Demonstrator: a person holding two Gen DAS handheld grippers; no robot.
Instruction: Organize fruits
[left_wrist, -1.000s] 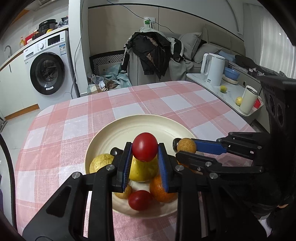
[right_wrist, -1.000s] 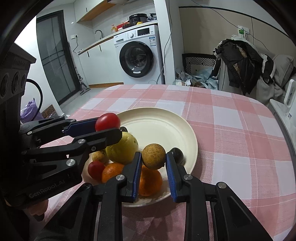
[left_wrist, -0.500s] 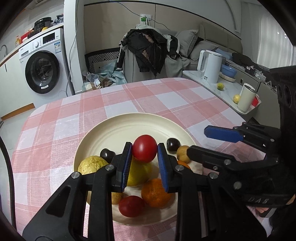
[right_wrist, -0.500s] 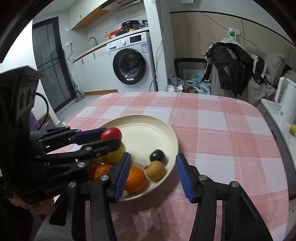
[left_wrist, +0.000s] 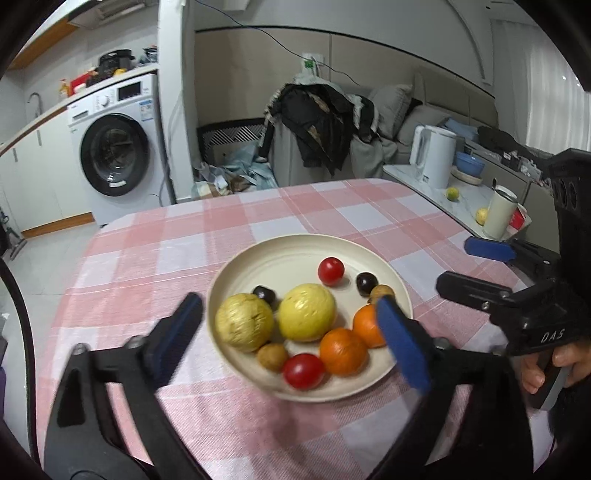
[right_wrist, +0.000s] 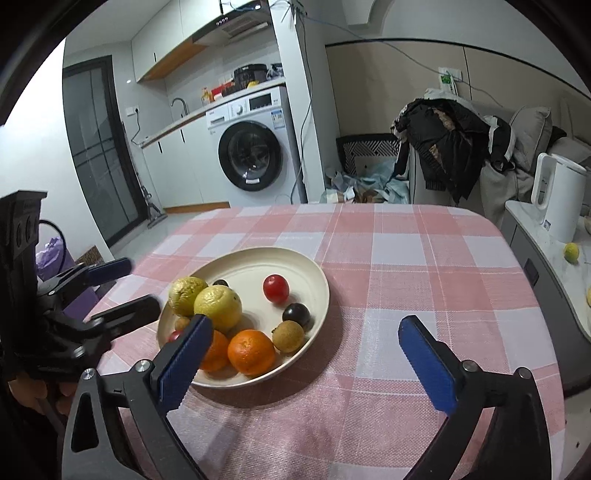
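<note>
Cream plate (left_wrist: 391, 278) sits on pink-checked counter (left_wrist: 155, 254), holds all fruit. Left tongs (left_wrist: 291, 330) spread wide, empty, hovering over plate's near rim; red tomato (left_wrist: 331, 271) lies toward plate's far side, beyond tongs, apart from both pads. Right tongs (right_wrist: 304, 354) also wide, empty, near plate's right edge; brown longan (right_wrist: 288, 336) rests inside plate between orange (right_wrist: 251, 351) and dark plum (right_wrist: 296, 314).
</note>
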